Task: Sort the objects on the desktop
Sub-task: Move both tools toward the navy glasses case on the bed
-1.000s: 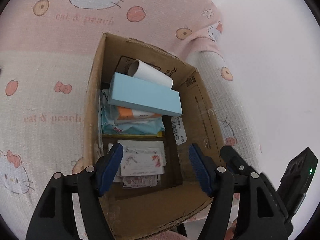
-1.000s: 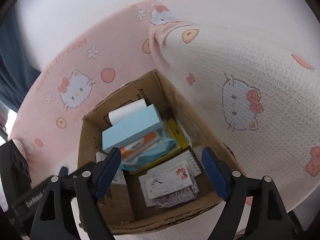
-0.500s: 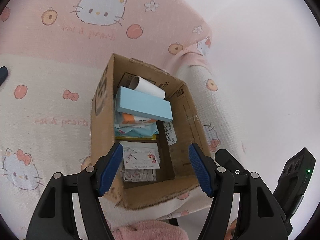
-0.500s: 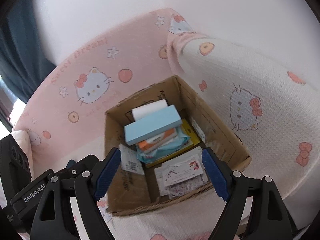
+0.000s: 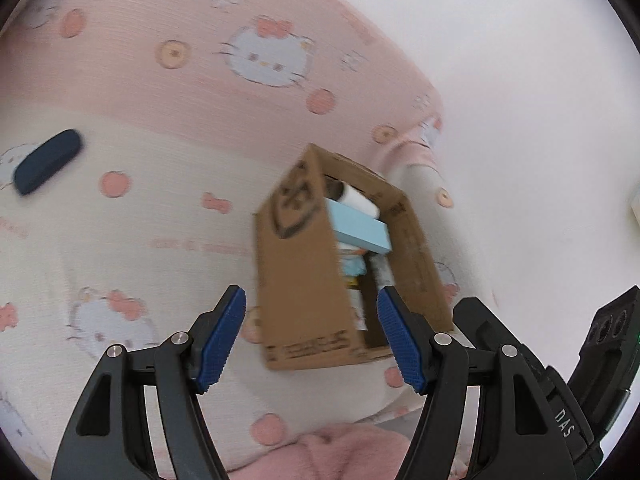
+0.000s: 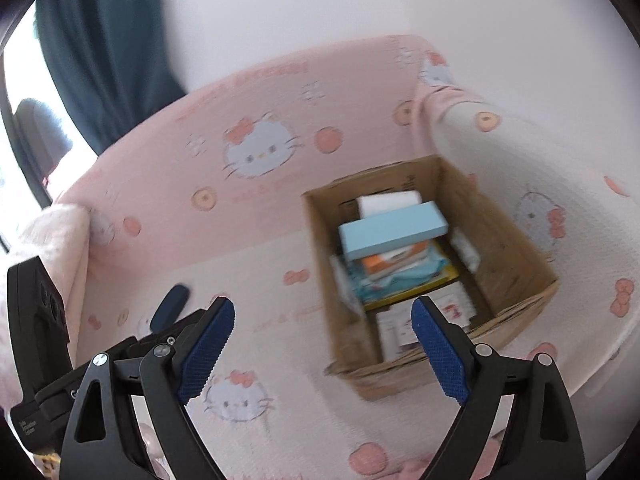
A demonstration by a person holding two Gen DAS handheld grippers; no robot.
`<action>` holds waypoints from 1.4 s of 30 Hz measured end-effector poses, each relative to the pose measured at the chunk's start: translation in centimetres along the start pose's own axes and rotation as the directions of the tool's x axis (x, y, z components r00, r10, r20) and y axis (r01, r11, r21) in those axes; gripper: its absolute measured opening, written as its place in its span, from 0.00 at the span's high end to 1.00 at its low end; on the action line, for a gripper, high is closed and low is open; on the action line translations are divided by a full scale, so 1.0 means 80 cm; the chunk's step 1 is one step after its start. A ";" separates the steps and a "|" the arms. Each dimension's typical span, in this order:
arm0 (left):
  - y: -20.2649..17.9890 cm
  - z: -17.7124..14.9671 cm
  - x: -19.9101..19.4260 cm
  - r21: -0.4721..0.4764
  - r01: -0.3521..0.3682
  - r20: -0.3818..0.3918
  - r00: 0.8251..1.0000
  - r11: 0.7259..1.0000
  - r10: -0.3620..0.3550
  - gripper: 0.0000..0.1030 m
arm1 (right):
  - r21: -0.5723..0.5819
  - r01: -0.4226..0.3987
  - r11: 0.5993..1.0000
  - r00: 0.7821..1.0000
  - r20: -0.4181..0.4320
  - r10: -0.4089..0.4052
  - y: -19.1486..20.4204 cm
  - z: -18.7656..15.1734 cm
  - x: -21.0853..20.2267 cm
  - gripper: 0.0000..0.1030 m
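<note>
Pulled back from box point(image 5: 304, 280) since a second ago; both views swung leftward, frames motion-blurred. Left tool point(image 5: 312, 336) spread wide, empty, box just ahead between its tips. Right tool point(image 6: 324, 354) likewise wide, empty, box point(image 6: 432, 280) ahead and right. Box packed already: blue carton point(image 6: 394, 230) atop roll point(image 6: 388, 202), packets, cards. Dark case point(image 5: 48, 162) lying loose on sofa cover point(image 5: 140, 220), far ahead-left of left tool. Judged: retreat made to reach case, last stray item.
</note>
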State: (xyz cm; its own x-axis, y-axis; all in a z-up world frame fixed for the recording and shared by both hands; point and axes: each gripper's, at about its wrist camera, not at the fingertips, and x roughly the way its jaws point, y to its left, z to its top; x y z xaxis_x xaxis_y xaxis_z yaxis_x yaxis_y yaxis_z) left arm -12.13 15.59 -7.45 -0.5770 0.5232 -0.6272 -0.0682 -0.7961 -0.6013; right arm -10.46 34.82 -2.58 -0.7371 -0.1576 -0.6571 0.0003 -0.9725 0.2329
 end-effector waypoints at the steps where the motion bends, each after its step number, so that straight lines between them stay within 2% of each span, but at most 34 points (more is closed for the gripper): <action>1: 0.013 -0.001 -0.006 -0.014 -0.005 0.005 1.000 1.000 0.005 0.30 | -0.010 -0.007 1.000 1.000 -0.009 0.007 0.010 -0.006 0.004 0.13; 11: 0.142 0.008 -0.045 -0.125 -0.093 0.039 0.994 0.988 0.098 0.30 | -0.079 -0.082 0.994 0.991 -0.116 0.073 0.090 -0.035 0.069 0.13; 17: 0.226 0.015 -0.051 -0.175 -0.173 0.044 0.982 0.969 0.184 0.30 | -0.079 -0.126 0.989 0.973 -0.205 0.107 0.125 -0.039 0.138 0.13; 25: 0.333 0.010 -0.036 -0.268 -0.286 -0.002 0.955 0.920 0.296 0.30 | -0.089 -0.232 0.969 0.917 -0.351 0.188 0.192 -0.054 0.265 0.13; 30: 0.392 0.019 -0.027 -0.344 -0.319 -0.017 0.943 0.883 0.334 0.30 | -0.108 -0.309 0.945 0.877 -0.416 0.239 0.237 -0.060 0.334 0.13; 33: 0.416 0.029 -0.023 -0.357 -0.324 -0.006 0.939 0.876 0.344 0.30 | -0.132 -0.349 0.928 0.860 -0.440 0.260 0.260 -0.064 0.370 0.13; 37: 0.438 0.046 -0.017 -0.354 -0.308 0.039 0.939 0.883 0.343 0.30 | -0.156 -0.379 0.912 0.844 -0.462 0.272 0.283 -0.063 0.418 0.13; 42: 0.460 0.066 -0.009 -0.375 -0.289 0.097 0.933 0.881 0.347 0.30 | -0.131 -0.422 0.897 0.823 -0.469 0.319 0.307 -0.045 0.469 0.13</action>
State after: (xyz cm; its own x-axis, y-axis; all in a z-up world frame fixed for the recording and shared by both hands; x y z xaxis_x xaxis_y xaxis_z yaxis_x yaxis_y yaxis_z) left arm -18.53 -15.70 -26.49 -0.6406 0.1820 -0.7460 0.4120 -0.7383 -0.5340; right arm -35.67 4.39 -24.12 -0.2896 -0.5202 -0.8035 0.3993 -0.8286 0.3925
